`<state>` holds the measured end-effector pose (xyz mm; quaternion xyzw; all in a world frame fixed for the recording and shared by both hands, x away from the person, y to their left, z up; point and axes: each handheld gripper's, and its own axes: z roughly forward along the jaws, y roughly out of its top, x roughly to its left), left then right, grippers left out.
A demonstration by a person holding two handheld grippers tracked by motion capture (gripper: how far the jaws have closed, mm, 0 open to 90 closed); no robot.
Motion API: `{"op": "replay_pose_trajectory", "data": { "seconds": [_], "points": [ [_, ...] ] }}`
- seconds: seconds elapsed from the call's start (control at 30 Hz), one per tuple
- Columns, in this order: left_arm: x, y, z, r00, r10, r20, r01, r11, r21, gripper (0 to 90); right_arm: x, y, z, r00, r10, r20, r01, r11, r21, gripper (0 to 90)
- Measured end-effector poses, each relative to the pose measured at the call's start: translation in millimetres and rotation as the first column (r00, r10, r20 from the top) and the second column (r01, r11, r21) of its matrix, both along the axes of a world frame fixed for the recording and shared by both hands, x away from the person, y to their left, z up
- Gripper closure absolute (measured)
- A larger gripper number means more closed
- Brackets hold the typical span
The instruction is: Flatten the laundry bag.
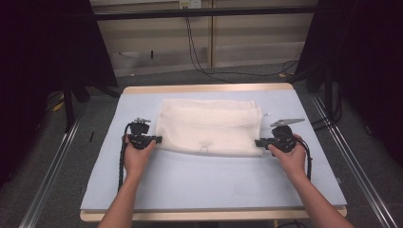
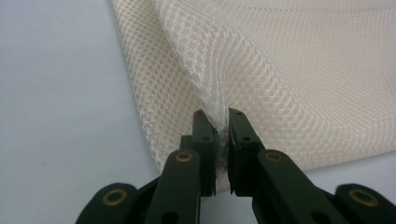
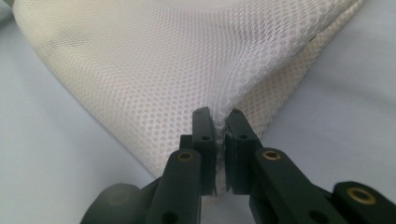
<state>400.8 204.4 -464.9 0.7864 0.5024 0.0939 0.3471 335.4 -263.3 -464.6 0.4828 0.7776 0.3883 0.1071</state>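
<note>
A cream white mesh cloth (image 1: 209,126) lies folded in the middle of the pale blue table top (image 1: 209,180). My left gripper (image 1: 158,139) is at its left near corner, shut on a pinch of the mesh cloth (image 2: 261,65); the netting bunches up between the jaws of the left gripper (image 2: 220,122). My right gripper (image 1: 258,142) is at the cloth's right near corner, shut on the edge of the mesh cloth (image 3: 154,65), which rises slightly from the table at the right gripper (image 3: 218,119). Both hands hold the grippers low over the table.
The blue mat lies on a wooden board (image 1: 204,88) whose edge shows at the back and front. Metal rails (image 1: 52,166) run along both sides on the grey floor. Black curtains (image 1: 43,47) and cables (image 1: 199,52) stand behind.
</note>
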Motion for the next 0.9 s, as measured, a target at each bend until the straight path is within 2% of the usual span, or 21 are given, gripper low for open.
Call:
{"op": "replay_pose_trajectory", "data": {
  "seconds": [0.1, 0.23, 0.33, 0.4, 0.53, 0.63, 0.67, 0.8, 0.9],
  "points": [
    [2.6, -1.4, 0.1, 1.0, 0.004, 0.0, -0.004, 1.0, -0.001, 83.5, 4.9, -1.9, -1.1, 1.0, -0.008, 0.006, 0.008, 1.0, -0.003, 84.6],
    [9.0, -0.5, -2.0, 0.9999, 0.011, -0.006, -0.011, 0.9999, -0.013, 83.5, 19.9, -4.5, -3.1, 0.9994, -0.032, 0.009, 0.032, 0.999, 0.002, 84.7],
    [12.0, -1.3, -0.5, 0.9999, 0.012, -0.001, -0.012, 0.9999, -0.005, 83.4, 27.8, -4.6, -3.6, 0.999, -0.042, 0.017, 0.042, 0.999, 0.002, 84.6],
    [14.5, 0.1, 0.5, 1.0, 0.006, -0.005, -0.006, 1.0, 0.004, 83.3, 31.4, -4.5, -4.3, 0.9988, -0.048, 0.007, 0.048, 0.999, 0.008, 84.4],
    [18.3, -1.1, 1.7, 0.9998, 0.018, 0.002, -0.018, 0.9998, -0.006, 83.4, 36.9, -5.6, -6.1, 0.9981, -0.061, -0.006, 0.061, 0.998, 0.017, 84.5],
    [17.5, -2.1, 1.1, 0.9996, 0.027, -0.001, -0.027, 0.9996, -0.01, 83.3, 41.3, -3.8, -4.0, 0.9977, -0.067, 0.006, 0.067, 0.998, 0.003, 84.5],
    [16.9, -1.1, 1.8, 0.9998, 0.016, -0.008, -0.016, 0.9999, -0.002, 83.3, 42.0, -3.4, -3.3, 0.9978, -0.066, 0.002, 0.066, 0.998, -0.007, 84.5],
    [13.0, 1.1, 6.2, 0.9999, 0.007, -0.013, -0.007, 0.9998, -0.021, 83.3, 42.4, -5.8, -2.8, 0.9976, -0.069, -0.002, 0.069, 0.998, 0.011, 84.7],
    [9.5, 0.7, 9.4, 0.9998, 0.006, -0.017, -0.006, 0.9997, -0.025, 83.4, 45.8, -5.4, -1.3, 0.9975, -0.07, 0.004, 0.07, 0.998, 0.004, 84.8]
  ]
}}
